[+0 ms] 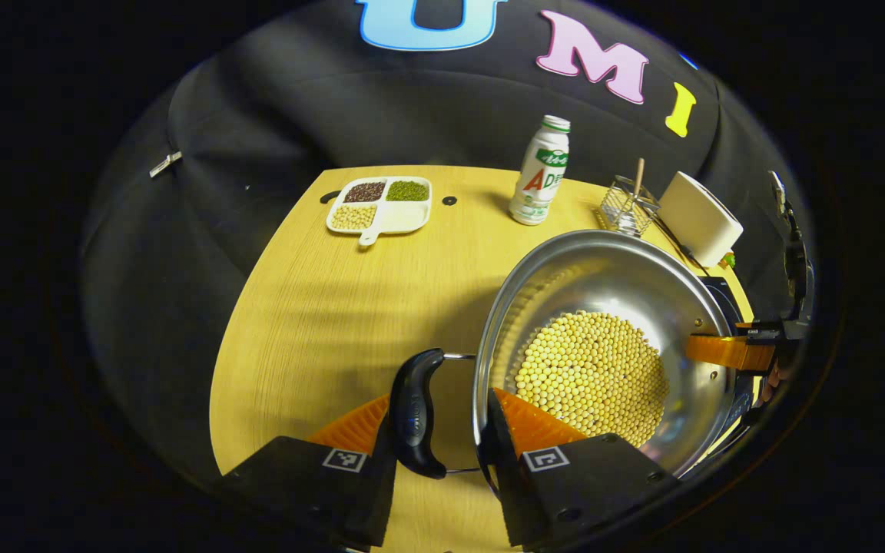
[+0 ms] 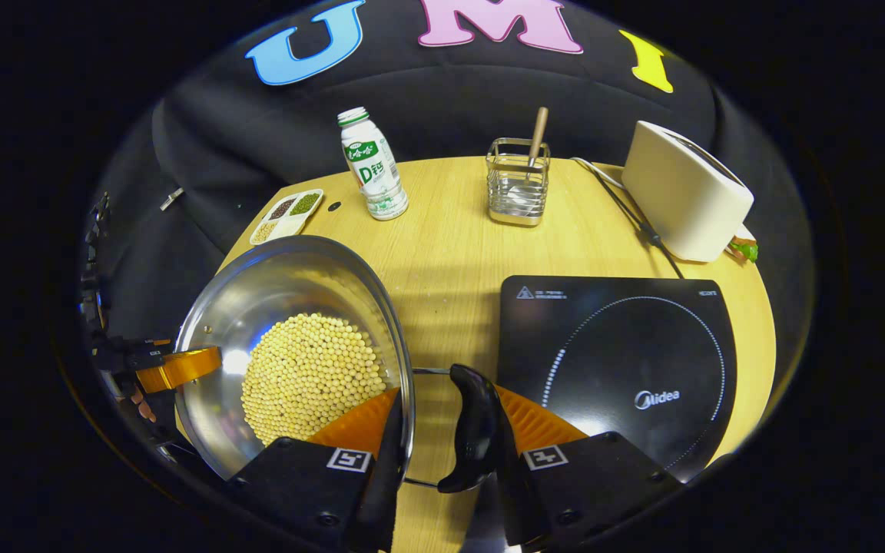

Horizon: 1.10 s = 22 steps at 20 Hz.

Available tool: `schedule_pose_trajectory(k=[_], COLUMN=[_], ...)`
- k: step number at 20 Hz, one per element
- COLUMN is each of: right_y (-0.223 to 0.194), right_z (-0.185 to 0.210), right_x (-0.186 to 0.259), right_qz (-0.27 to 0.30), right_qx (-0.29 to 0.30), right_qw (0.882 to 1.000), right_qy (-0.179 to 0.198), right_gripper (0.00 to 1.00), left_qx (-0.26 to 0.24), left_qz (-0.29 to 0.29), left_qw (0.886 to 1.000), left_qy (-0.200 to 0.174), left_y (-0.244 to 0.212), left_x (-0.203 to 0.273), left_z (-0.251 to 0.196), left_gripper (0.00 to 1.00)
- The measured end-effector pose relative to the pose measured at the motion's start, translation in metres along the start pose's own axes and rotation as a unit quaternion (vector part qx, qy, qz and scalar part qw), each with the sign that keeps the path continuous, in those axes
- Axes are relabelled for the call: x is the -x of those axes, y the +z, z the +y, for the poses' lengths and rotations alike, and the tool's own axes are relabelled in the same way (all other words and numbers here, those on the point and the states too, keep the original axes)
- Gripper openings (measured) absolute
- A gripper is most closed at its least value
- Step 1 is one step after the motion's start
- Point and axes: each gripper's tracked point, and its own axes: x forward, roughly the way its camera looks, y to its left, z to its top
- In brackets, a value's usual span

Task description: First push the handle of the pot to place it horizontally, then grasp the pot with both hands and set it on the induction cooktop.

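Pot [image 1: 604,346], steel and holding a round bed of yellow beans [image 1: 592,380], sits on the wooden surface [image 1: 350,307] just left of the cooktop [image 2: 619,361], with a strip of bare wood showing between the two in the right gripper view. In the left gripper view, the left tongs [image 1: 446,422] straddle the pot's near rim and its black side handle [image 1: 415,415]: one finger lies outside the handle, the other inside the pot wall over the beans, so handle and rim both stand between them. Whether both fingers press is not clear. In the right gripper view, the right tongs [image 2: 446,426] stand the same way on the opposite side, one finger inside the pot by the beans, the other outside the second black handle [image 2: 477,430], beside the cooktop's near left edge. Each view also catches the other tongs at the pot's far rim.

The cooktop's dark glass lies flat, its front edge close to the surface's front edge. Behind it stand a white toaster [image 2: 684,192] with its cord running along the cooktop's back left corner, a wire holder [image 2: 518,183] with a wooden stick, and a white bottle [image 2: 372,165]. A divided dish [image 1: 379,203] of beans rests near the far left corner. The middle of the surface, left of the pot in the left gripper view, is open wood
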Motion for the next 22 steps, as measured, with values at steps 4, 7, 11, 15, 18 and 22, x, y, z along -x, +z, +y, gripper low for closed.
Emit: schedule_pose_trajectory(k=[4, 7, 11, 15, 18, 22], right_y=[0.006, 0.009, 0.012, 0.011, 0.01, 0.01], right_z=[-0.036, -0.076, -0.132, -0.187, -0.219, -0.252], right_x=[0.029, 0.047, 0.065, 0.075, 0.077, 0.075], right_qz=[-0.007, -0.009, -0.016, -0.012, -0.008, -0.001], right_qx=[-0.011, -0.023, -0.036, -0.052, -0.058, -0.064], right_qw=[1.0, 1.0, 0.999, 0.997, 0.997, 0.997], right_qy=[-0.008, -0.019, -0.036, -0.047, -0.048, -0.048], right_gripper=[0.57, 0.57, 0.57, 0.57, 0.57, 0.57], left_qx=[-0.009, -0.023, -0.037, -0.052, -0.058, -0.063], left_qz=[0.001, -0.002, -0.004, 0.002, 0.006, 0.012], left_qw=[1.0, 0.999, 0.998, 0.997, 0.996, 0.996], left_qy=[-0.01, -0.023, -0.042, -0.056, -0.06, -0.062], left_y=[0.008, 0.019, 0.03, 0.034, 0.036, 0.038], left_x=[0.013, 0.014, 0.008, -0.003, -0.01, -0.02], left_z=[-0.042, -0.085, -0.148, -0.203, -0.235, -0.268], left_gripper=[0.59, 0.61, 0.59, 0.61, 0.59, 0.59])
